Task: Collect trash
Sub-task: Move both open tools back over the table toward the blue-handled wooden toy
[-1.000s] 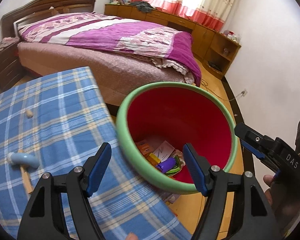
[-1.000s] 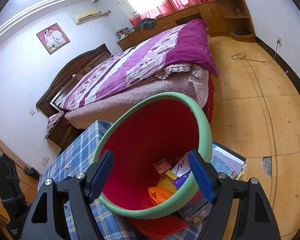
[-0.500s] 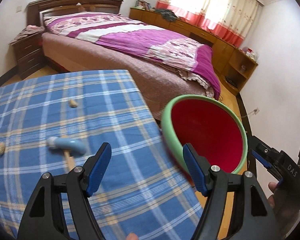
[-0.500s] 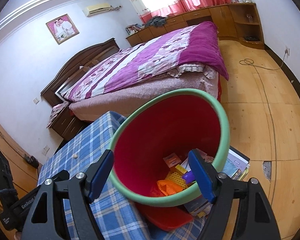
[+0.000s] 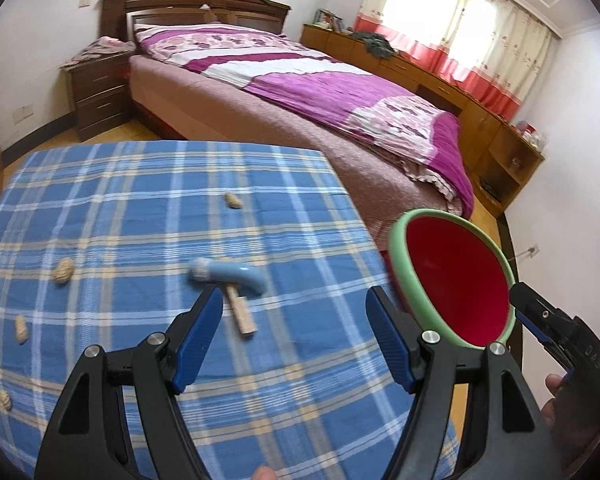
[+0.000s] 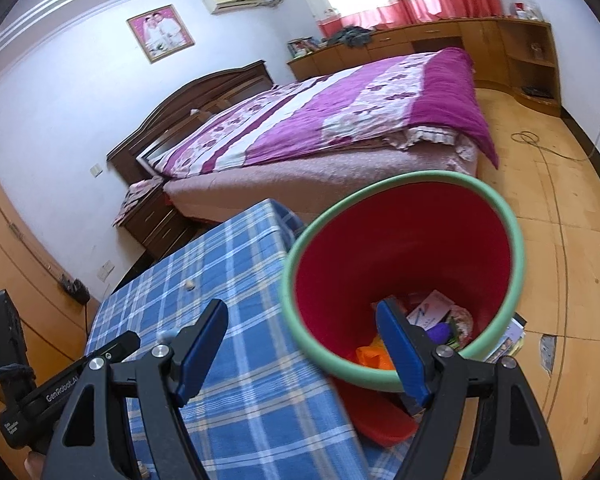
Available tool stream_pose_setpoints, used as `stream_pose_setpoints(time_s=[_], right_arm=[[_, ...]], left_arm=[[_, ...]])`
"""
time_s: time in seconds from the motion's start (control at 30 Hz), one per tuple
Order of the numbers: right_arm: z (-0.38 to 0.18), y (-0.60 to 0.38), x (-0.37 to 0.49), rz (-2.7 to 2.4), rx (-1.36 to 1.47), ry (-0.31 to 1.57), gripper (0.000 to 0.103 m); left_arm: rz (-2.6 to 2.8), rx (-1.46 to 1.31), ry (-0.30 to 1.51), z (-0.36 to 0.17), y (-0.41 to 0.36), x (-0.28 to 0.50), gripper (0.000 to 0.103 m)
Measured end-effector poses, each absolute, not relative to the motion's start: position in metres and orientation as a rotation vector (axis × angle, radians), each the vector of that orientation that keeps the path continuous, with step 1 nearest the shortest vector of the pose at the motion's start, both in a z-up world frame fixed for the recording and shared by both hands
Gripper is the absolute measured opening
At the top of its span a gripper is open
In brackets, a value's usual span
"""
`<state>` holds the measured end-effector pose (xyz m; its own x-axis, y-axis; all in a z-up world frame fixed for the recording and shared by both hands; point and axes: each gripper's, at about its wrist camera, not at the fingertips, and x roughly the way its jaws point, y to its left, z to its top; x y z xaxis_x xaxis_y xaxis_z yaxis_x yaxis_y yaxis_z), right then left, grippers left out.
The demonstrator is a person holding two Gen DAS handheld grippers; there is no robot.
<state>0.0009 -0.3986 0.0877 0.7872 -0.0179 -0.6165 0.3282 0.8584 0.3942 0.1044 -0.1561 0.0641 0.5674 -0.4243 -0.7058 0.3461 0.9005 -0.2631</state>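
Observation:
A red bin with a green rim (image 5: 452,280) (image 6: 404,272) stands beside the table's right edge, with colourful wrappers and paper at its bottom. On the blue plaid tablecloth (image 5: 140,208) lie a pale blue tube (image 5: 228,274), a wooden stick (image 5: 241,314) touching it, and several peanut shells (image 5: 233,201) (image 5: 63,271). My left gripper (image 5: 294,334) hovers open over the cloth just short of the tube and stick, nothing between its fingers. My right gripper (image 6: 302,348) is open over the bin's near rim, empty. It also shows at the right edge of the left wrist view (image 5: 548,328).
A bed with a purple cover (image 5: 320,88) fills the room behind the table. A nightstand (image 5: 100,92) stands at its left, low wooden cabinets (image 5: 440,76) along the window wall. Books or papers (image 6: 508,336) lie on the wooden floor by the bin. A cable (image 6: 540,148) trails across the floor.
My left gripper swung left from over the bin to over the tablecloth, bringing the tube, stick and peanut shells into view. The right gripper shifted slightly left at the bin's rim. Both stayed open.

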Motion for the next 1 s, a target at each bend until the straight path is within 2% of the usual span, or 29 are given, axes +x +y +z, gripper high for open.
stream_pose_setpoints(time_s=[1.0], right_arm=[[0.061, -0.282, 0.082, 0.031, 0.36, 0.801, 0.079]], left_arm=[[-0.215, -0.192, 0.897, 0.032, -0.043, 0.137, 0.074]])
